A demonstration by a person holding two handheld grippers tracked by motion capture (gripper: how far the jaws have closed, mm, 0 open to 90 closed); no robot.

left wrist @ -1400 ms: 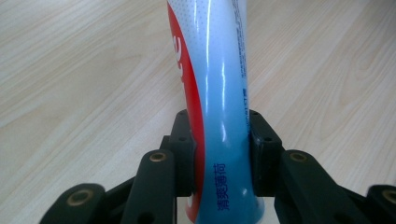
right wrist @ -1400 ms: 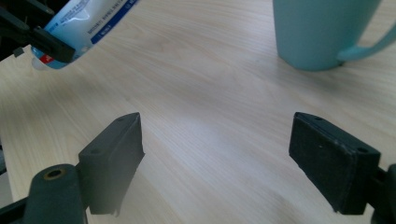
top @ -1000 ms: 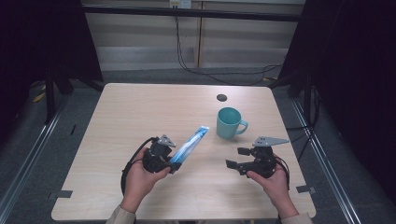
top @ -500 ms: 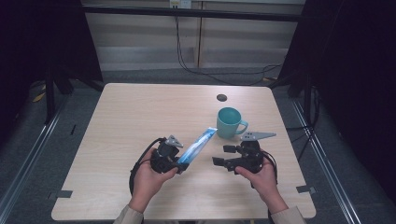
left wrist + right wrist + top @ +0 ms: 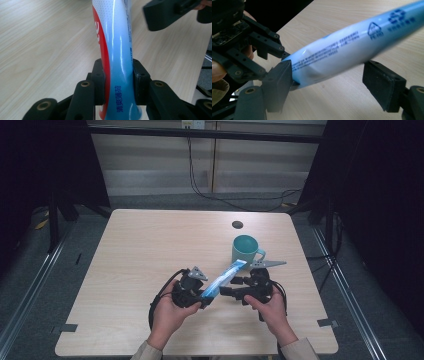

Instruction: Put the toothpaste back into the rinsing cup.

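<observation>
1. Pale wooden table (image 5: pixel 150 250) stands before dark curtains, with a teal mug (image 5: pixel 246 249) toward its right side.
2. Left gripper (image 5: pixel 192 292) clamps a blue, white and red tube (image 5: pixel 222 279) near its lower end; in the left gripper view both pads press the tube's (image 5: pixel 117 50) sides.
3. Tube slants up toward the mug, above the table.
4. Right gripper (image 5: pixel 235 287) stands wide, its jaws either side of the tube (image 5: pixel 342 50); the left pad touches it, the right stays apart.
</observation>
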